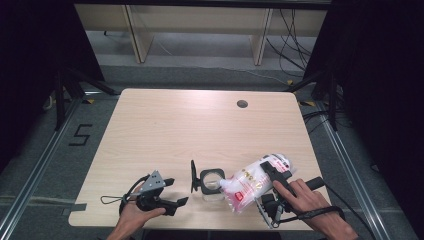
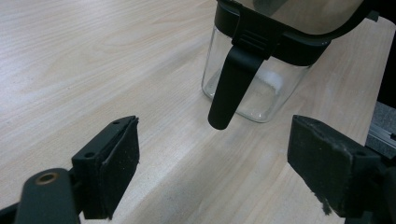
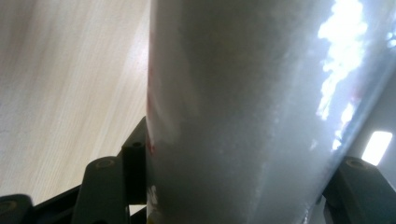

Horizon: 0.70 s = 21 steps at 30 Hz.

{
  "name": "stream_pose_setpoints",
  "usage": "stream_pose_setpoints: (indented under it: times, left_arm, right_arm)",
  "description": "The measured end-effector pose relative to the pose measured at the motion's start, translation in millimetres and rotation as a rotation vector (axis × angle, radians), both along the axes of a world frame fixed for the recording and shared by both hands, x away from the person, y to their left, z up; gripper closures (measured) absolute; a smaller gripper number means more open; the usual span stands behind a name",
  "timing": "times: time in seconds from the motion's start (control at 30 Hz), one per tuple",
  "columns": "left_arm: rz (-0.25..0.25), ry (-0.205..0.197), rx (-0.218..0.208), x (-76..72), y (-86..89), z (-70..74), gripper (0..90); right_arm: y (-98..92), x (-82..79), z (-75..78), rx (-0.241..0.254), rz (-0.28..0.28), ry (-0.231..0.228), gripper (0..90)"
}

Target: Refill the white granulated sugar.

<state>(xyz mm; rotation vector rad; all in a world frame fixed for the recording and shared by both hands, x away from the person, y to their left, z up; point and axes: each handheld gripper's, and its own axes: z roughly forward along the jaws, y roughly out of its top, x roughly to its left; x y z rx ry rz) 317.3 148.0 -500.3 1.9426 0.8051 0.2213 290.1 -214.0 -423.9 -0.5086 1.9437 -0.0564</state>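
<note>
The right gripper (image 1: 272, 175) clamps a clear plastic bag of white powder (image 1: 252, 181) with unreadable red print. Its mouth tilts over a square glass jar with black rim (image 1: 212, 183). The left gripper (image 1: 172, 192) rests wide apart on the pale wooden table (image 1: 190, 125).

Wooden table (image 1: 165, 130) bearing glass jar (image 1: 213, 186)

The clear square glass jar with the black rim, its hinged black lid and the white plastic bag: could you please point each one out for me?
Clear square glass jar with black rim (image 2: 252, 100), left gripper view, glass wall.
Hinged black lid (image 1: 193, 176), high view, lid's edge.
White plastic bag (image 1: 252, 179), high view, bag's middle.
</note>
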Motion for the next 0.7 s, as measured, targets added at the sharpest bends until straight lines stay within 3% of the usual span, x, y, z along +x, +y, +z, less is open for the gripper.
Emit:
stream_pose_setpoints:
  times: [0.03, 0.07, 0.13, 0.2, 0.23, 0.3, 0.37, 0.43, 0.47, 0.5, 0.53, 0.63, 0.7]
  left_arm:
    - [-0.01, -0.009, 0.003, 0.7, 0.5, 0.3, 16.4]
    - [-0.011, -0.012, 0.005, 1.1, 0.9, 0.2, 16.4]
    - [-0.013, -0.011, 0.011, 0.7, 1.4, 0.9, 16.4]
    - [-0.012, -0.01, 0.012, 0.7, 1.4, 1.1, 16.4]
    - [-0.013, -0.009, 0.012, 1.1, 1.5, 1.0, 16.4]
    - [-0.013, -0.009, 0.013, 1.0, 1.6, 1.0, 16.4]
    - [-0.01, -0.01, 0.003, 0.8, 0.7, 0.3, 16.4]
    - [-0.01, -0.01, 0.003, 0.8, 0.6, 0.4, 16.4]
    - [-0.01, -0.011, 0.003, 0.8, 0.6, 0.4, 16.4]
    - [-0.01, -0.011, 0.003, 0.8, 0.6, 0.4, 16.4]
    - [-0.015, -0.015, 0.017, 1.3, 1.3, 0.5, 16.4]
    - [-0.01, -0.01, 0.004, 0.7, 0.5, 0.3, 16.4]
    - [-0.01, -0.01, 0.004, 0.8, 0.7, 0.3, 16.4]
  right_arm:
    - [1.0, -0.6, 1.5, 0.004, -0.008, 0.0, 39.5]
    - [2.5, -0.3, 2.5, -0.028, 0.013, 0.011, 39.6]
    - [2.4, 0.2, -0.6, -0.011, 0.021, 0.009, 39.6]
    - [3.5, -0.8, 1.8, -0.023, 0.003, 0.015, 39.6]
    - [2.6, 1.6, 1.3, -0.024, 0.028, 0.015, 39.6]
    - [2.5, 1.4, 1.1, -0.028, 0.022, 0.015, 39.6]
    - [1.1, -0.2, 0.6, -0.016, -0.01, 0.024, 39.6]
    - [0.1, 0.2, 0.5, -0.001, -0.001, 0.019, 39.7]
    - [1.0, 0.9, 3.4, -0.025, 0.02, 0.008, 39.7]
    - [-0.8, -0.1, 1.5, 0.01, 0.004, -0.001, 39.7]
    - [0.6, 0.4, 4.6, -0.017, 0.01, 0.01, 39.7]
    - [1.2, 1.5, 5.5, -0.022, 0.023, -0.003, 39.7]
    - [0.5, 0.5, 3.6, 0.01, 0.002, 0.001, 39.7]
